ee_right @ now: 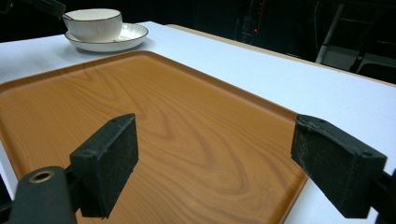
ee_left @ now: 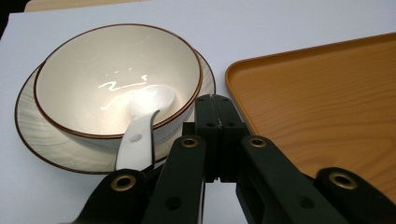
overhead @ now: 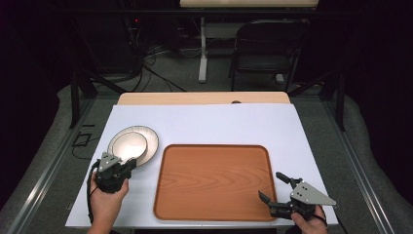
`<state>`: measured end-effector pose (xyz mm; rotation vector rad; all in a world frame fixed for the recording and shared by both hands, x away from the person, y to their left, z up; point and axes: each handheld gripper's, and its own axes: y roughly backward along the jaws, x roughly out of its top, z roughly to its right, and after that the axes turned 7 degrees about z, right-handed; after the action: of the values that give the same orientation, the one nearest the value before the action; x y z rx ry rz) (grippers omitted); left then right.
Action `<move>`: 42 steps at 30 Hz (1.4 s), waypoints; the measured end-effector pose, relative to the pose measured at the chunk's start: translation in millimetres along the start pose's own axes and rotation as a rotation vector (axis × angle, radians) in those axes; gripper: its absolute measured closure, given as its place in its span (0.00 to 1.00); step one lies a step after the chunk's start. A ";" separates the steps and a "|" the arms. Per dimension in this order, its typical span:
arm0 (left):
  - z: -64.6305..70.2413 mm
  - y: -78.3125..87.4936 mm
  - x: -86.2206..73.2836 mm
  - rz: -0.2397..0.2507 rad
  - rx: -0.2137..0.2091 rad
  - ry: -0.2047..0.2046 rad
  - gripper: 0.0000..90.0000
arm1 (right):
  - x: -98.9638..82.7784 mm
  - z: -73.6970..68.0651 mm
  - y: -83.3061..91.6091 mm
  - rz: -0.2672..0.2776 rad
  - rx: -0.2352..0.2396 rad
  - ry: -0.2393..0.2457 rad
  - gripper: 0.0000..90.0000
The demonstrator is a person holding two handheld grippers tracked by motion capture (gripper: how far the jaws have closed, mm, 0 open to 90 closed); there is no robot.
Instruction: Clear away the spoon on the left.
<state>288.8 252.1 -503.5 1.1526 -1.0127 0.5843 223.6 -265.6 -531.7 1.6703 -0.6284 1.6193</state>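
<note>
A cream bowl (ee_left: 116,70) with a brown rim stands on a ribbed plate (ee_left: 46,140) at the table's left; a white spoon (ee_left: 140,126) lies in it with its handle over the near rim. My left gripper (ee_left: 212,105) is shut, its jaws pressed together with nothing seen between them, tips just beside the plate's right edge. From above, the left gripper (overhead: 130,163) sits at the near side of the plate (overhead: 151,141) and bowl (overhead: 129,145). My right gripper (ee_right: 222,163) is open and holds nothing, over the near right corner of the wooden tray (ee_right: 163,116).
The bare wooden tray (overhead: 214,180) lies in the middle of the white table top (overhead: 219,122). From above, the right gripper (overhead: 269,184) hangs over the tray's near right corner. A folding chair (overhead: 265,48) and a desk leg stand beyond the far edge.
</note>
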 end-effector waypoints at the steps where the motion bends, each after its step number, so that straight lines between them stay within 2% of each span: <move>1: -1.4 -0.2 -0.6 -0.001 0.002 0.002 1.00 | 0.0 0.1 0.0 0.000 0.000 0.000 0.16; 13: -16.7 3.1 -5.2 -0.013 0.043 0.015 1.00 | 0.0 0.0 0.0 0.001 -0.001 0.000 0.16; 26: -36.6 4.4 -7.7 -0.023 0.112 0.028 1.00 | 0.0 -0.1 0.1 0.001 -0.001 0.000 0.16; 35: -50.2 2.7 -9.6 -0.026 0.150 0.051 1.00 | 0.0 -0.1 0.1 0.002 -0.001 0.000 0.16; 42: -65.3 1.2 -7.4 -0.010 0.184 0.084 1.00 | 0.0 0.0 0.0 0.000 -0.002 0.000 0.16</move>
<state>307.2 314.4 -513.7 1.2834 -0.8945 0.7241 223.6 -265.5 -531.7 1.6687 -0.6298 1.6190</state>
